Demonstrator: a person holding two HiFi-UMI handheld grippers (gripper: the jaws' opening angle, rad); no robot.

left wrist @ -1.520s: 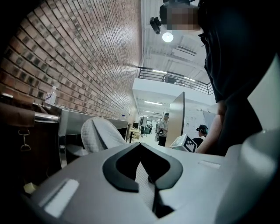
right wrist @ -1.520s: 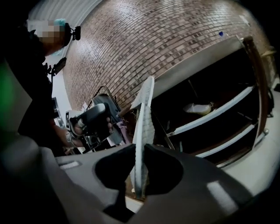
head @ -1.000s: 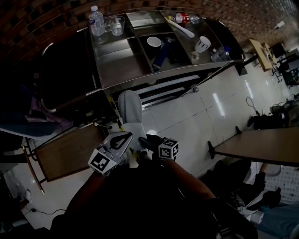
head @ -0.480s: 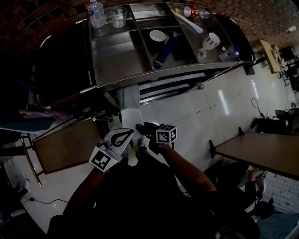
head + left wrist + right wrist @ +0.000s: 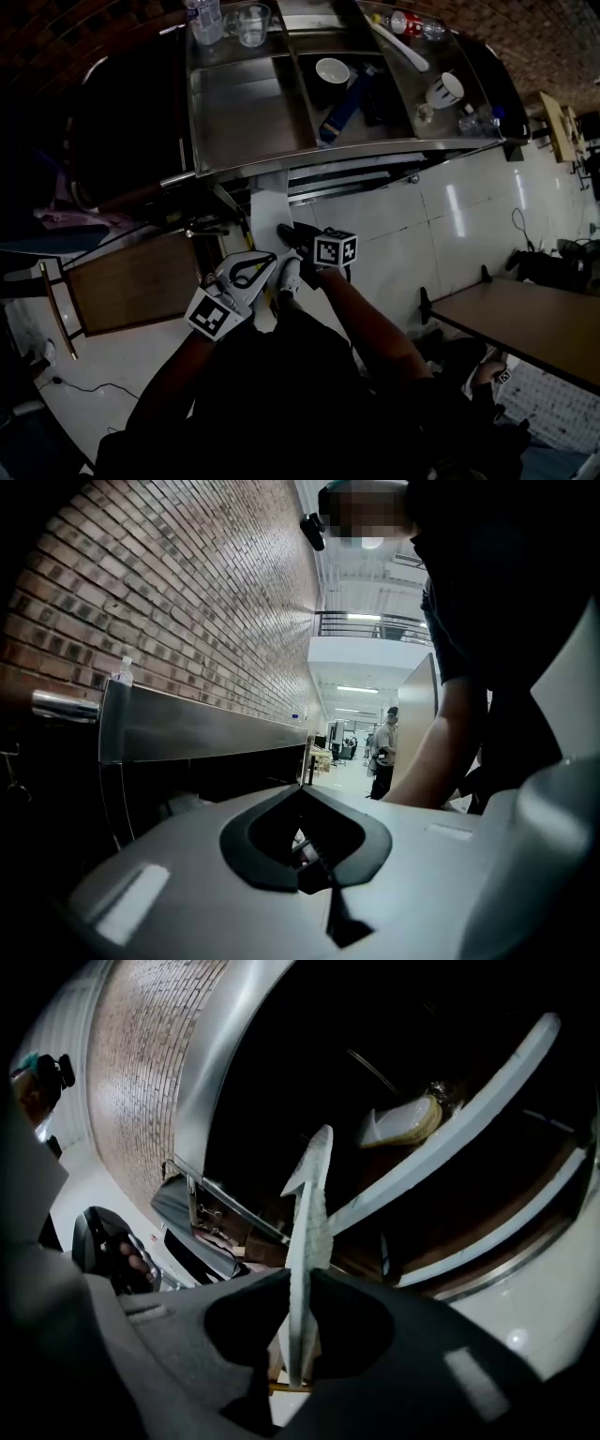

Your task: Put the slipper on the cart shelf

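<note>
Pinched edge-on in the right claw [image 5: 302,1283], the slipper [image 5: 309,1213] could be knocked loose against the seemingly close shelf rail [image 5: 469,1101].

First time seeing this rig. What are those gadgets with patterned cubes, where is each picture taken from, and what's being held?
There is no robot: a person holds a two-jaw gripper in each hand; the cubes belong to them. The head view looks down from the person's head; each gripper view looks along that gripper's jaws. The right gripper has its jaws shut on a thin pale slipper, pointed into the dark space under the top of the steel cart. The left gripper is shut and empty. The cart's top tray holds a white bowl, a white mug and a clear bottle.
</note>
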